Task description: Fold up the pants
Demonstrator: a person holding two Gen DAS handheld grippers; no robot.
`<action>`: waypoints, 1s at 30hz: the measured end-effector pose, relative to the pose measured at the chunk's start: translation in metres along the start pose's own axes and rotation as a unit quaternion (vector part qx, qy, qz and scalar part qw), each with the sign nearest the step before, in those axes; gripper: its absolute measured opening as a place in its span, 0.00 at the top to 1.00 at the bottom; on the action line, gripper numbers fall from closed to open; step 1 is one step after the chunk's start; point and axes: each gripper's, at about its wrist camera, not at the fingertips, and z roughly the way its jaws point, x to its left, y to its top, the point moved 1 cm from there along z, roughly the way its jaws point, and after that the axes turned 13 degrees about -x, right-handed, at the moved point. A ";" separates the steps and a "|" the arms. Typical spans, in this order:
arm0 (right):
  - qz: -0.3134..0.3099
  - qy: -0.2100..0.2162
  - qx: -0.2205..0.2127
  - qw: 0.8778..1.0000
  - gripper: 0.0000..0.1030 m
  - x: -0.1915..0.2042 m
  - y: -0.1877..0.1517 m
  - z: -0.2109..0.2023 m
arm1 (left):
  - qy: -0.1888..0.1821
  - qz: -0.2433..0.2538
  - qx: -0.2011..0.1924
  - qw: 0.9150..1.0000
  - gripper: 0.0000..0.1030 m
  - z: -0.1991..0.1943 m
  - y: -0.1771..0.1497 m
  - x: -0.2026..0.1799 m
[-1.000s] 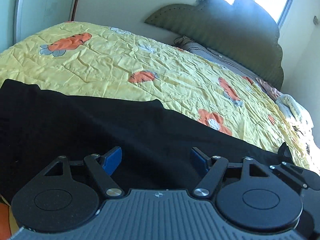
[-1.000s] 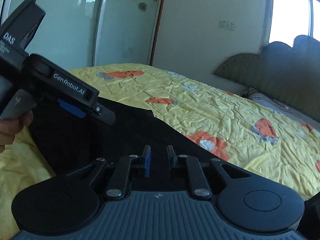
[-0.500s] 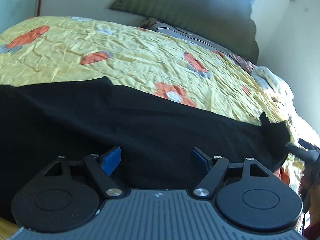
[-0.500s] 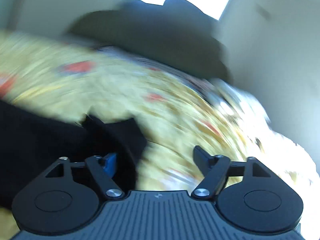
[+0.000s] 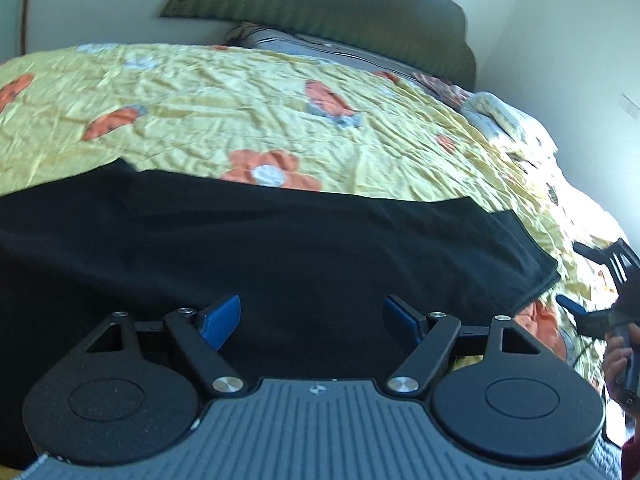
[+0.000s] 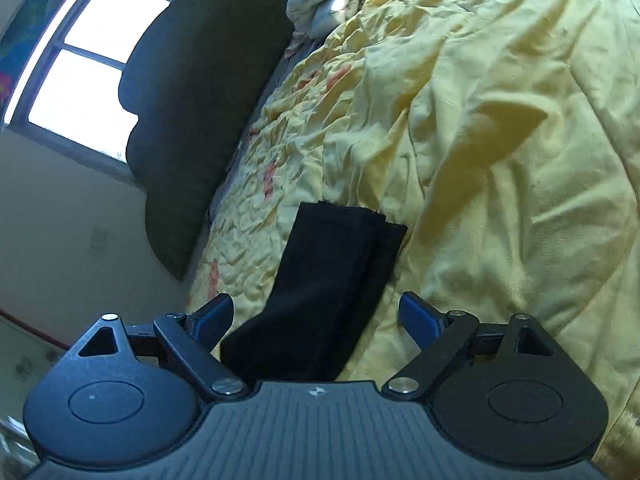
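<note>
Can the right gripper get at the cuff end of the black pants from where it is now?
Probably yes. The right gripper is open, its jaws having just been opening, and the black pants cuff end lies flat on the yellow bedspread with nothing over it.

Left gripper (image 5: 311,318): black linkage arms, blue pads, silver screws, ribbed grey body; right gripper (image 6: 316,316) same.

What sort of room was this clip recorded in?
Almost certainly a bedroom in a home. The black pants lie on a bed covered by a yellow floral quilt, with a padded scalloped headboard against the wall and a window behind it.
</note>
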 end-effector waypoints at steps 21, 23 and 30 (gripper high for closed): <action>-0.175 0.062 -0.066 0.980 0.93 0.071 -0.011 0.041 | 0.034 -0.034 -0.019 0.999 0.21 0.016 0.016 0.003; -0.258 0.104 -0.074 0.958 0.93 0.120 -0.040 0.034 | 0.047 -0.069 -0.030 0.996 0.21 0.012 0.021 0.017; -0.512 0.272 0.015 0.815 0.93 0.228 -0.226 0.020 | -0.125 -0.324 -0.024 0.937 0.09 0.025 0.025 0.075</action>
